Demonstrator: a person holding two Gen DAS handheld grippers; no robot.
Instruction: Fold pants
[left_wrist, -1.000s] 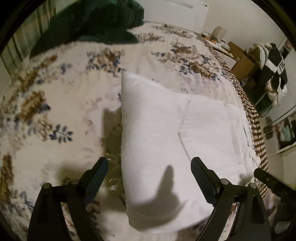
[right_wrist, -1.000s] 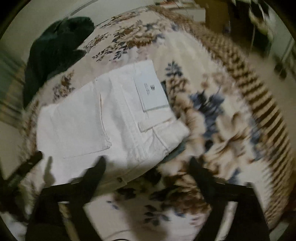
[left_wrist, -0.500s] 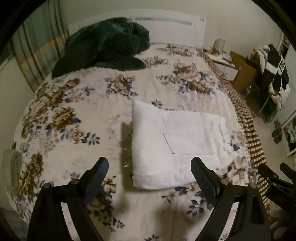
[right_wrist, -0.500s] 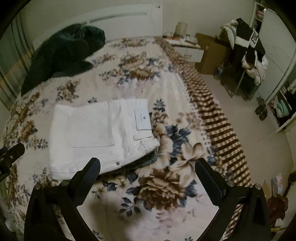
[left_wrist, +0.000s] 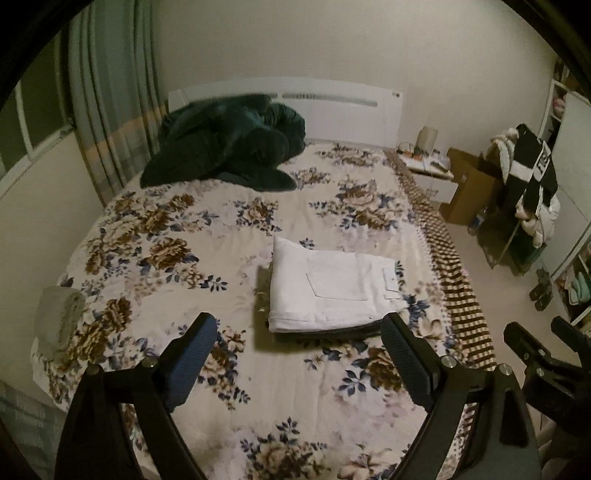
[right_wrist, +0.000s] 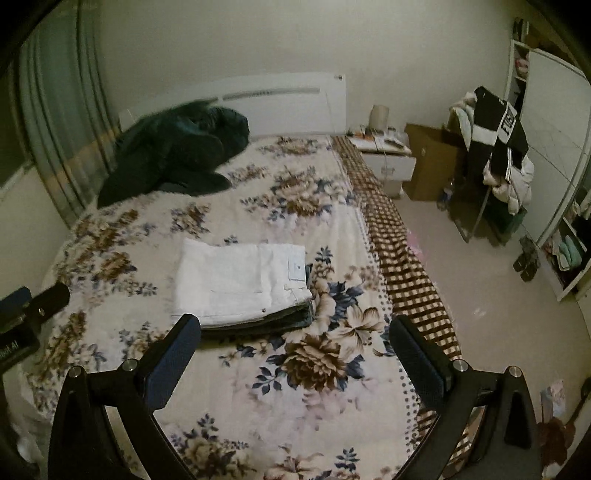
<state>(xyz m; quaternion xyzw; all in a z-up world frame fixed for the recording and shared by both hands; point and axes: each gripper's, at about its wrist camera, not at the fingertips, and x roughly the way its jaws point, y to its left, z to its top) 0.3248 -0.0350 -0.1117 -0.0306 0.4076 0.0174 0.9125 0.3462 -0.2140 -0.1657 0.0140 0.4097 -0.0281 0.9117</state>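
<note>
Where the pants lay: the white pants (left_wrist: 332, 291) sat folded in a flat rectangle on the floral bedspread (left_wrist: 177, 236), toward the checked edge of the bed, back pocket (left_wrist: 336, 281) facing up.
Under them: darker folded cloth (right_wrist: 266, 325) showed beneath the near edge; I could not tell what garment it was.
Left gripper (left_wrist: 299, 321): my jaws stood wide apart with nothing between them, hovering above the bed and apart from the stack.
Right gripper (right_wrist: 295, 323): likewise spread and empty, beside my left one and clear of the cloth.
Step in hand: I judged the fold done and this the moment to stand off and check it.
How to do it well: I wanted both pairs of jaws kept wide and high, so that no pad caught the waistband corner by the paper tag (right_wrist: 296, 266) and dragged a layer loose.
What to check: edges looked fairly square from both views; the left side seemed slightly puffed, though the fisheye bend made that uncertain.
If tidying were needed: a light press straight down on the top layer, not a pinch at the edge, since soft bedding would let the stack slide.
Kept clear of: the dark green heap (left_wrist: 229, 147) by the headboard, well apart.
</note>
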